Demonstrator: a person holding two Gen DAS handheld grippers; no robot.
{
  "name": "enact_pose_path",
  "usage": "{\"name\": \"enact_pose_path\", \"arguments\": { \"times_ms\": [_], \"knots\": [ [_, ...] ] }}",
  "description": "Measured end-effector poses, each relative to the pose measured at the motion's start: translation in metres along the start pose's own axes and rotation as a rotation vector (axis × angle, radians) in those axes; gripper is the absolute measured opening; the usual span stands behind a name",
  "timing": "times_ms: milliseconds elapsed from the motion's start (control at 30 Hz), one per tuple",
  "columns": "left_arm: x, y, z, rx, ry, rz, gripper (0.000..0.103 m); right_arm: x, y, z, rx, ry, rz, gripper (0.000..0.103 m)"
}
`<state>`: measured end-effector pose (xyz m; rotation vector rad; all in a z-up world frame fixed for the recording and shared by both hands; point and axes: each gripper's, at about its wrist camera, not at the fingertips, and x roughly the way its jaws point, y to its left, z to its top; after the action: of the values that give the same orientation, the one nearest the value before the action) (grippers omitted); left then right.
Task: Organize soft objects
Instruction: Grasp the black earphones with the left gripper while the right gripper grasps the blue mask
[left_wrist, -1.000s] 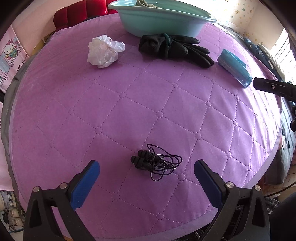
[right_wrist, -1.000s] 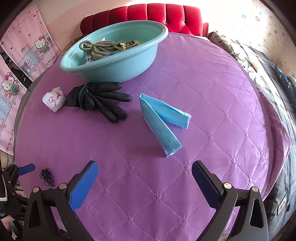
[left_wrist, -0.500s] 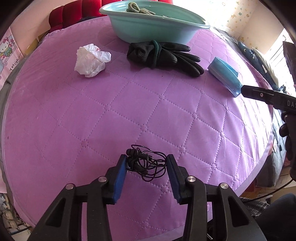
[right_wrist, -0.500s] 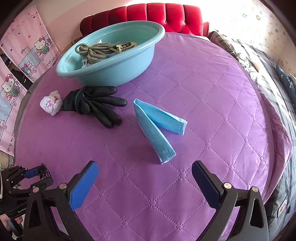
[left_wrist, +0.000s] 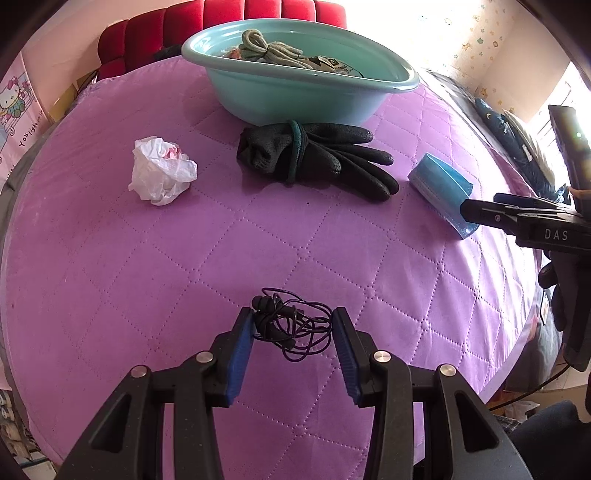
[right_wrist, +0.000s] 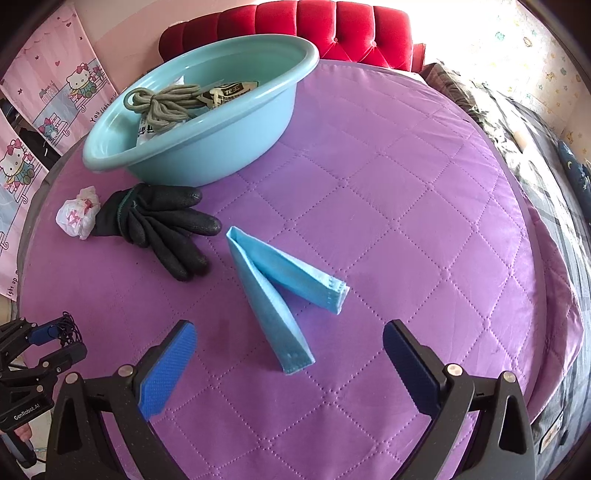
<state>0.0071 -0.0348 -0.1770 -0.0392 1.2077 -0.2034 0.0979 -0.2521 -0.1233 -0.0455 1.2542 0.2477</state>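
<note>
**A:** What does your left wrist view give you?

**B:** My left gripper (left_wrist: 293, 328) sits low over the purple quilted cover (left_wrist: 147, 266), its blue pads on either side of the tangled black earphones (left_wrist: 291, 326). The left pad touches the earbud end; on the right the cable loops only brush the pad, so the jaws are partly closed but I judge they are not clamping yet. Beyond lie the crumpled white plastic bag (left_wrist: 160, 175), the black work gloves (left_wrist: 317, 157) and the teal basin (left_wrist: 295, 88) with a coil of rope (left_wrist: 271, 50) inside.

**A:** How would you finish the grab?

**B:** Squeeze on the dense knot near the earbuds, not the loose loops, which would likely slip out. Then lift slowly and check that nothing trails on the cover.

**A:** And the right wrist view?

**B:** My right gripper (right_wrist: 290, 343) is spread wide and empty, hovering near the lower end of the folded blue face mask (right_wrist: 277, 295), which lies in a V. The basin (right_wrist: 221, 147) stands well beyond, behind the gloves (right_wrist: 162, 225). I'd hold this one off so the two don't cross on the way to the basin.
</note>
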Motion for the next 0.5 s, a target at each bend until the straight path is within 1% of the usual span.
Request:
{"name": "enact_pose_path", "arguments": {
  "times_ms": [67, 200, 267, 300, 333, 400, 467, 500],
  "knots": [
    [0.001, 0.000, 0.000, -0.001, -0.005, 0.011, 0.047, 0.006, -0.001, 0.006, -0.018, 0.000, 0.003, 0.103],
    [0.005, 0.000, 0.003, -0.022, -0.006, 0.010, 0.047, 0.015, 0.000, 0.017, -0.046, 0.002, 0.016, 0.103],
    [0.006, 0.000, 0.003, -0.028, -0.007, 0.016, 0.047, 0.020, 0.000, 0.020, -0.055, 0.010, 0.020, 0.101],
    [0.007, 0.000, 0.003, -0.031, -0.007, 0.019, 0.047, 0.022, 0.000, 0.021, -0.058, 0.015, 0.028, 0.092],
    [0.007, 0.001, 0.003, -0.037, -0.006, 0.019, 0.047, 0.023, 0.001, 0.022, -0.060, 0.022, 0.042, 0.071],
    [0.008, 0.002, 0.002, -0.051, -0.007, 0.018, 0.047, 0.026, 0.002, 0.020, -0.067, 0.042, 0.050, 0.043],
    [0.007, 0.004, 0.002, -0.058, -0.008, 0.018, 0.047, 0.024, 0.004, 0.019, -0.075, 0.034, 0.076, 0.035],
    [0.005, 0.005, -0.001, -0.060, -0.008, 0.019, 0.047, 0.023, 0.005, 0.018, -0.083, 0.031, 0.083, 0.027]
  ]
}}
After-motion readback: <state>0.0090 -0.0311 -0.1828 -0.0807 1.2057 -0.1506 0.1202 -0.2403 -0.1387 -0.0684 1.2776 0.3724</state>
